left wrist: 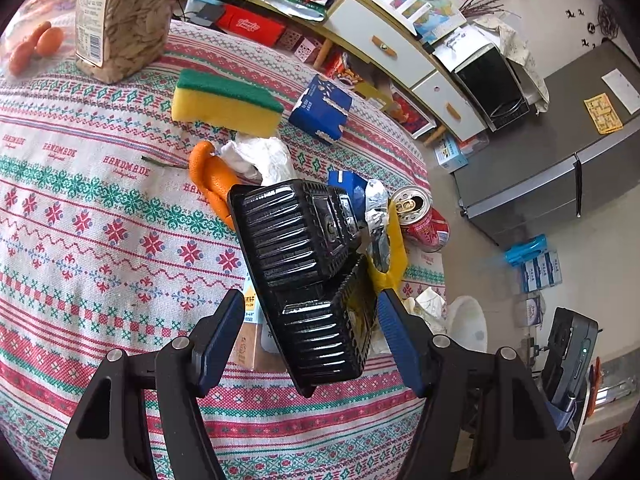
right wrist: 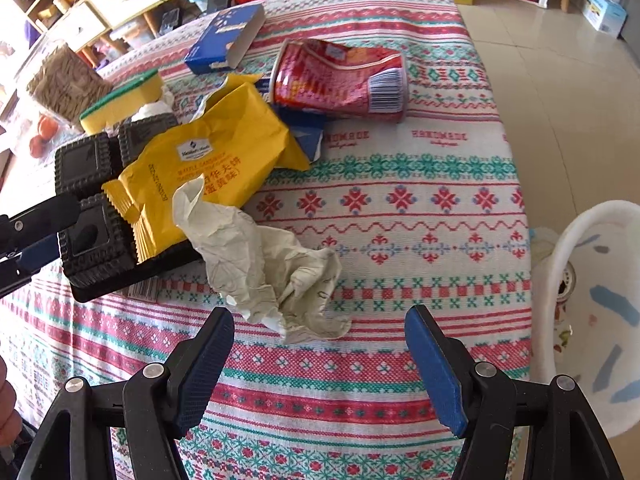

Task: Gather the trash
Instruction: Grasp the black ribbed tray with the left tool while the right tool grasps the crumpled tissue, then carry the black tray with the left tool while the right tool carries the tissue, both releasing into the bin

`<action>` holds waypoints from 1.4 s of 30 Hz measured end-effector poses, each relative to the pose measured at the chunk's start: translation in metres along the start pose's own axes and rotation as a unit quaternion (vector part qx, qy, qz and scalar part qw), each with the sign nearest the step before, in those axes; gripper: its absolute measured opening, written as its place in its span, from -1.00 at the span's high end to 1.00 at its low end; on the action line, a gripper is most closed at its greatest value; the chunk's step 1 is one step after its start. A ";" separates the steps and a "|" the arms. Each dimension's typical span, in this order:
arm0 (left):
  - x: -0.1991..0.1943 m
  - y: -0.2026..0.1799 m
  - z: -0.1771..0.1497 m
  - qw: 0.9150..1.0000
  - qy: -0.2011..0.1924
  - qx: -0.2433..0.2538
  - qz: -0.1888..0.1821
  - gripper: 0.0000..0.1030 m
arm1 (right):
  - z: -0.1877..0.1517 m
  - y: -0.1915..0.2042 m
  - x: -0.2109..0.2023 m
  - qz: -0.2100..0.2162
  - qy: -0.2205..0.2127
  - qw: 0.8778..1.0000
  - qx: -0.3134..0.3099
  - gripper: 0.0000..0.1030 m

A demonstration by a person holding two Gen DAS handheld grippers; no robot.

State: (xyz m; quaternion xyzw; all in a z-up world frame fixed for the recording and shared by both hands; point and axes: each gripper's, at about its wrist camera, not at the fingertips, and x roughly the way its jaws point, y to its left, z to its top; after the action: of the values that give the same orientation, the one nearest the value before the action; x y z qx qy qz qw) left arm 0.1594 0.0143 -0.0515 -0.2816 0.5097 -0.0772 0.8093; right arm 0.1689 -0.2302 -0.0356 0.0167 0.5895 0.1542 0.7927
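R gripper (right wrist: 318, 364): fingers wide apart, nothing between them; hovers just short of the crumpled paper (right wrist: 264, 268), prob lined up to take it.
L gripper (left wrist: 310, 334): fingers spread around the black plastic tray (left wrist: 308, 276), right pad looks to touch its side, left pad shows a gap; tray sits tilted, near end raised, so likely being tipped or lifted, but can't tell if it's truly clamped.
Crumpled paper: loose on the tablecloth (right wrist: 400, 240), nearest trash to R gripper, springy, easy pinch.
Tray w/ yellow wrapper (right wrist: 208, 168): wrapper lies across the tray and may slide off if tray tilts more.
Small carton (left wrist: 250, 332): partly under the tray's near end, type unclear.
Mid table: orange peel (left wrist: 208, 180), white tissue (left wrist: 256, 156), foil scrap (left wrist: 376, 208) bunched past the tray.
Red can (right wrist: 340, 80): crushed, on its side beyond the wrapper, near table's right edge; could roll off.
Blue box (right wrist: 224, 38): far side, open-ended, prob trash too.
Not trash, my guess: sponge (left wrist: 224, 100), jar of seeds (left wrist: 120, 20), oranges (left wrist: 36, 44) at far left.
White bin (right wrist: 592, 320): on floor just off table's right edge, likely the drop spot.
Room: bare cloth at right of paper gives R gripper a free path to the edge; L side crowded.
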 end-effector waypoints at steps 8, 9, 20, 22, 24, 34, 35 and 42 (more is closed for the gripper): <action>-0.002 0.011 0.000 1.000 -0.004 -0.011 -0.028 0.14 | 0.006 0.017 0.026 -0.013 0.008 1.000 -0.025 -0.46; -0.003 0.011 0.000 0.999 -0.005 -0.012 -0.031 0.17 | 0.007 0.017 0.028 -0.015 0.006 1.000 -0.024 -0.45; -0.024 0.010 -0.008 0.999 -0.011 -0.005 -0.047 0.27 | 0.007 0.014 0.023 0.019 0.012 1.000 -0.008 0.47; -0.030 0.010 -0.010 0.999 -0.015 -0.002 -0.049 0.30 | 0.006 0.013 0.018 0.019 0.009 1.000 -0.006 0.49; -0.037 0.009 -0.011 0.999 -0.017 0.000 -0.049 0.31 | 0.006 0.010 0.015 0.023 0.006 1.000 0.000 0.50; -0.062 0.008 -0.014 0.998 -0.032 0.007 -0.055 0.31 | 0.002 0.006 -0.006 0.047 -0.006 0.999 0.012 0.50; -0.065 0.007 -0.013 0.998 -0.035 0.007 -0.055 0.31 | 0.001 0.006 -0.008 0.051 -0.006 0.999 0.014 0.50; -0.083 0.000 -0.013 0.997 -0.052 0.016 -0.047 0.31 | 0.001 0.005 -0.024 0.065 -0.024 0.997 0.015 0.50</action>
State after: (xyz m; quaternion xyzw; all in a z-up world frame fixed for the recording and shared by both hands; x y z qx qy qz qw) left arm 0.1089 0.0432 0.0088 -0.2956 0.4521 -0.1082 0.8346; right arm 0.1625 -0.2313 -0.0115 0.0707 0.5699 0.1959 0.7949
